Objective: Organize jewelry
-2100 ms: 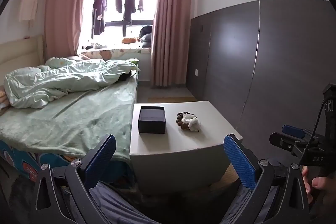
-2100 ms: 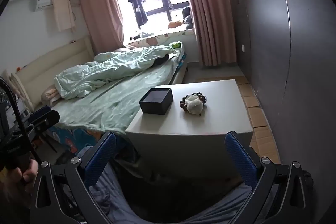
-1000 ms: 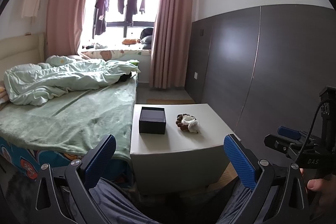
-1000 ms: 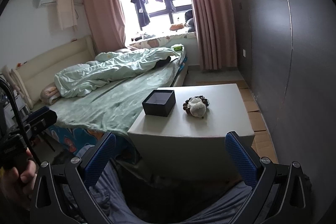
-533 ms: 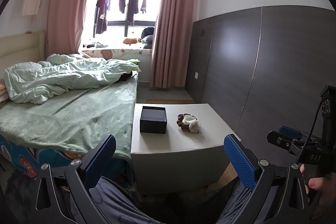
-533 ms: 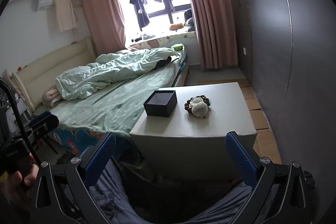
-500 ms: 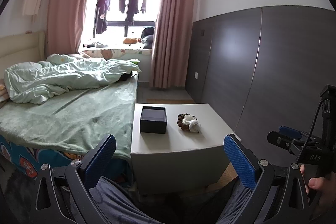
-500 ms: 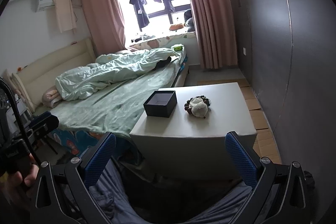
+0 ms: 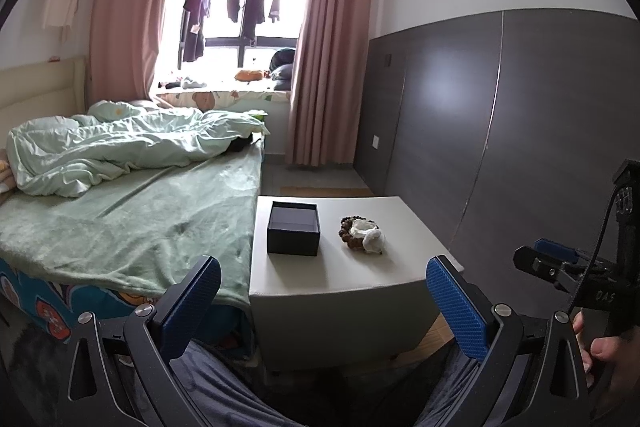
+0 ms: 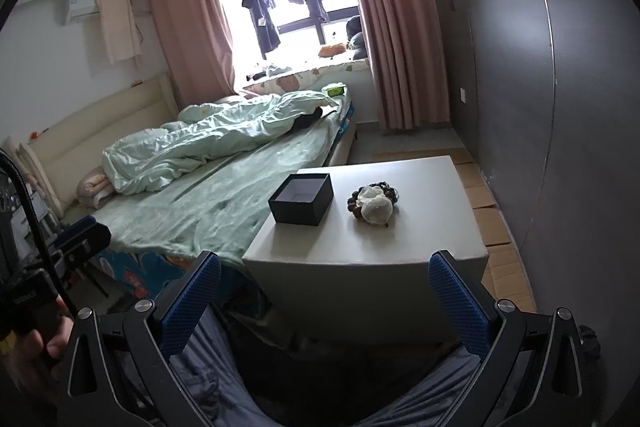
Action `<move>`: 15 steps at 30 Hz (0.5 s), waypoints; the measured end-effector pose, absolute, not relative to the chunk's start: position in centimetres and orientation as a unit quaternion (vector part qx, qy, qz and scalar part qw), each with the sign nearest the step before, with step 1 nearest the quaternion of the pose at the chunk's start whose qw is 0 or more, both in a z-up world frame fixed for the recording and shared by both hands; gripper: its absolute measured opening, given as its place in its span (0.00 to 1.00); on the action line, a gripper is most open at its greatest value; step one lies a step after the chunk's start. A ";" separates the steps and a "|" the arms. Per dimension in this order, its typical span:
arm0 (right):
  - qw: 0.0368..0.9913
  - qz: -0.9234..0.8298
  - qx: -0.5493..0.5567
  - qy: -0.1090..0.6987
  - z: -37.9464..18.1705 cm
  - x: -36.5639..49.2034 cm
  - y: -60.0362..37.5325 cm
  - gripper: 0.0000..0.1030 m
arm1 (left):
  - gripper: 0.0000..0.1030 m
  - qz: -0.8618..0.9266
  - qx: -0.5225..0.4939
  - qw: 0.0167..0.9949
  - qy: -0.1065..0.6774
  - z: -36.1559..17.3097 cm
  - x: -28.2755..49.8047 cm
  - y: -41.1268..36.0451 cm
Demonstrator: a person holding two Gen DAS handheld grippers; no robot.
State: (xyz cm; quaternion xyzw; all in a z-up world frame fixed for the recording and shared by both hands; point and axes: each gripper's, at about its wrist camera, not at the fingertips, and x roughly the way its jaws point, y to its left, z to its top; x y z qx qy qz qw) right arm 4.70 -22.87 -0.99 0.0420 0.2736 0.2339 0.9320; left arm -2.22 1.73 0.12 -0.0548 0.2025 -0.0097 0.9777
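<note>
Right wrist view: bead bracelets (image 10: 373, 207) heaped beside the open box (image 10: 302, 199), light, loose, likely slippery; pinch one strand's edge. Both grippers' fingers (image 10: 191, 296) spread apart, empty.

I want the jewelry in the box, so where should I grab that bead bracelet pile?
Probably the right gripper, from above: pinch the beaded ring's exposed far-right arc. The white lump covers its near side, and the open black box crowds its left.

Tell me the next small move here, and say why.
Probably bring the right gripper forward over the bead bracelet pile: both grippers are open and empty, short of the table, and the jewelry lies loose beside the open black box.
</note>
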 end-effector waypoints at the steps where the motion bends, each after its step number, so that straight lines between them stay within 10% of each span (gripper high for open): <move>1: 0.932 0.234 0.042 0.273 -1.0 4.8 -22.9 1.00 | 1.00 -0.009 -0.054 0.978 0.204 0.1 -2.0 1.7; 15: 0.930 0.215 0.048 0.295 -2.1 9.3 -22.8 1.00 | 1.00 -0.026 -0.048 0.971 0.231 -1.3 4.7 2.1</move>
